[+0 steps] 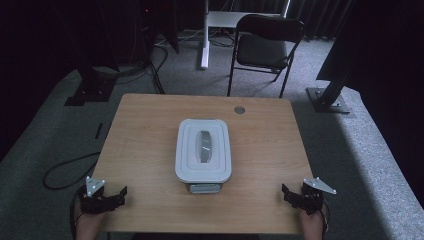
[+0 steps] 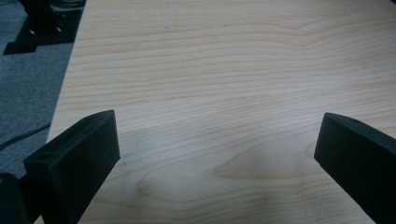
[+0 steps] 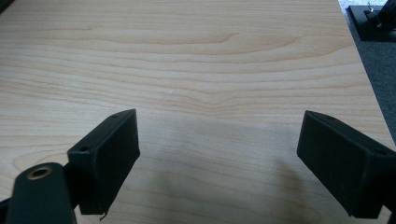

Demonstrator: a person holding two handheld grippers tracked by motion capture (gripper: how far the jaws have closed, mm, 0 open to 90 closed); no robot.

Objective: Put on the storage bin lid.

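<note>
A white lidded box (image 1: pixel 203 150) with a grey handle on its lid sits in the middle of the wooden table (image 1: pixel 145 140). My left gripper (image 1: pixel 120 194) rests at the front left corner, its jaws wide apart over bare wood (image 2: pixel 219 135). My right gripper (image 1: pixel 286 191) sits at the front right corner, jaws also spread with nothing between them (image 3: pixel 217 140). Both stand well apart from the box. A hand holds each gripper from below.
A small round grey cap (image 1: pixel 239 110) sits near the table's far edge. Behind the table stand a black chair (image 1: pixel 265 47), a white post (image 1: pixel 204 35) and black stand bases (image 1: pixel 327 97). A cable (image 1: pixel 65 172) lies on the grey carpet at left.
</note>
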